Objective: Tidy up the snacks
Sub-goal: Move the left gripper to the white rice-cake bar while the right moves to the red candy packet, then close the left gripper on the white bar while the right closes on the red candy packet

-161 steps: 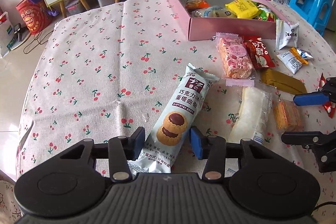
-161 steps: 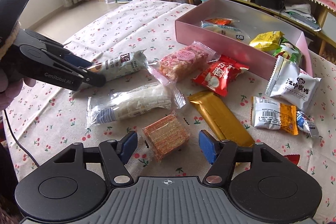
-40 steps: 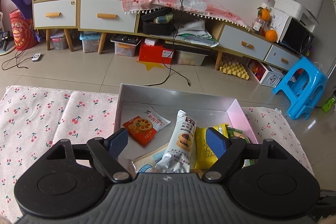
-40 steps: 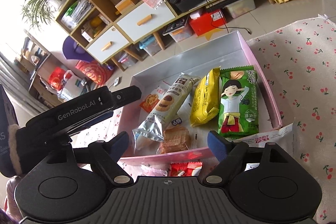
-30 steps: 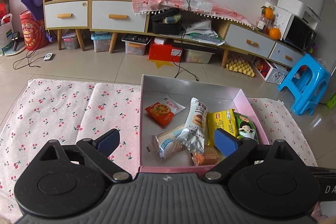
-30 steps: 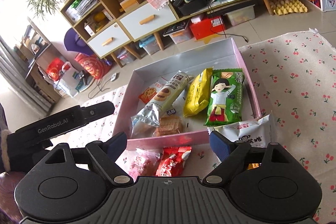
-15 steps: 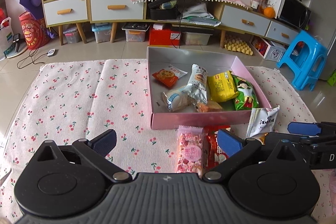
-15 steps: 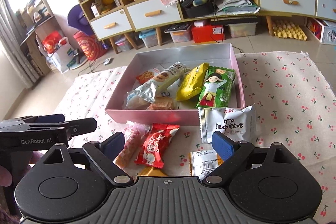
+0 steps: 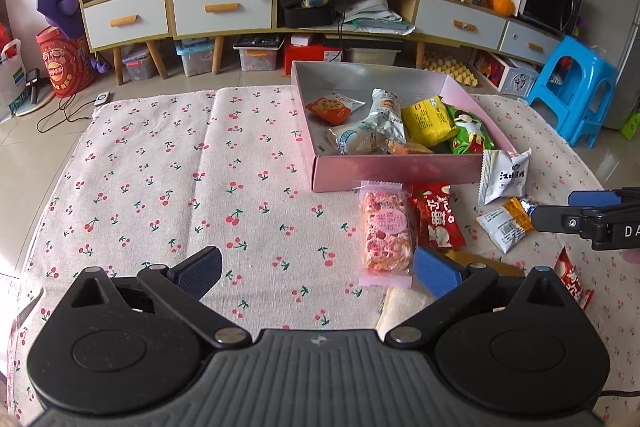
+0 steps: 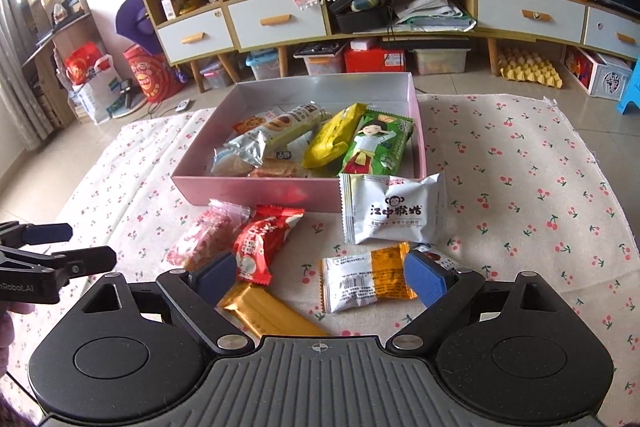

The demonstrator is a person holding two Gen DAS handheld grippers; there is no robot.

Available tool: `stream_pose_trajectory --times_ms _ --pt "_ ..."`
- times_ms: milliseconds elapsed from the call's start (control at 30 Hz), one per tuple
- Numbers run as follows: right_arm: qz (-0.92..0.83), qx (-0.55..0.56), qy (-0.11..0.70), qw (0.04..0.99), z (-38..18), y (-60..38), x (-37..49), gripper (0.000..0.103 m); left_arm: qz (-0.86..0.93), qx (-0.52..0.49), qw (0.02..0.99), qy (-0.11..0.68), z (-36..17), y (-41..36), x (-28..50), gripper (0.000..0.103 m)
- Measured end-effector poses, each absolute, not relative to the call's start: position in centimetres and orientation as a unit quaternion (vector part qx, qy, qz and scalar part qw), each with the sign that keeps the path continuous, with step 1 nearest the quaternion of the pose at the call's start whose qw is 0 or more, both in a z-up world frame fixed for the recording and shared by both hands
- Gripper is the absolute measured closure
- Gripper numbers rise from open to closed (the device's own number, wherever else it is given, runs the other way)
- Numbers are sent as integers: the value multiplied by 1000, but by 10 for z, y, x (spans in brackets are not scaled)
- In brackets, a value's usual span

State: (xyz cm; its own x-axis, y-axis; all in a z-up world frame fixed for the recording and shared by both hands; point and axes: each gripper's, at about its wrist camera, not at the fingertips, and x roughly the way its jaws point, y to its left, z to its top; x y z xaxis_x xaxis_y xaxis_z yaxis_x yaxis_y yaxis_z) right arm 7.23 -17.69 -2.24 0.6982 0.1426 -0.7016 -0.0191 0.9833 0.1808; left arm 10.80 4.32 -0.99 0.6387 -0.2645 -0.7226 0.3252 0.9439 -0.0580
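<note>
Fingers (image 10: 216,277) of right gripper (image 10: 320,279) flank orange-white packet (image 10: 366,277), untouched.

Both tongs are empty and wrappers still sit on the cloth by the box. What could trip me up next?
The red packet overlaps the pink bar; closing on one may drag both. The white packet leans on the pink box wall, so it could slide. The left tongs sit close beside the right tongs; they may collide.

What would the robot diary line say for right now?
left gripper: open, empty | right gripper: open, empty | pink box: partly filled | loose snacks: on tablecloth
</note>
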Motion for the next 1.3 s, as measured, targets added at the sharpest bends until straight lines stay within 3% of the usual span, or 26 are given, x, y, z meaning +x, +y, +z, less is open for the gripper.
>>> stream_pose_trajectory --times_ms 433,967,1300 --pt "39 35 391 919 -47 -181 36 10 -188 67 904 379 -32 58 76 1" --pt "50 -24 434 899 -83 -188 20 10 -268 151 879 364 -57 21 45 1" --pt "44 -2 445 895 -88 -196 23 0 -264 144 873 384 -67 19 48 1"
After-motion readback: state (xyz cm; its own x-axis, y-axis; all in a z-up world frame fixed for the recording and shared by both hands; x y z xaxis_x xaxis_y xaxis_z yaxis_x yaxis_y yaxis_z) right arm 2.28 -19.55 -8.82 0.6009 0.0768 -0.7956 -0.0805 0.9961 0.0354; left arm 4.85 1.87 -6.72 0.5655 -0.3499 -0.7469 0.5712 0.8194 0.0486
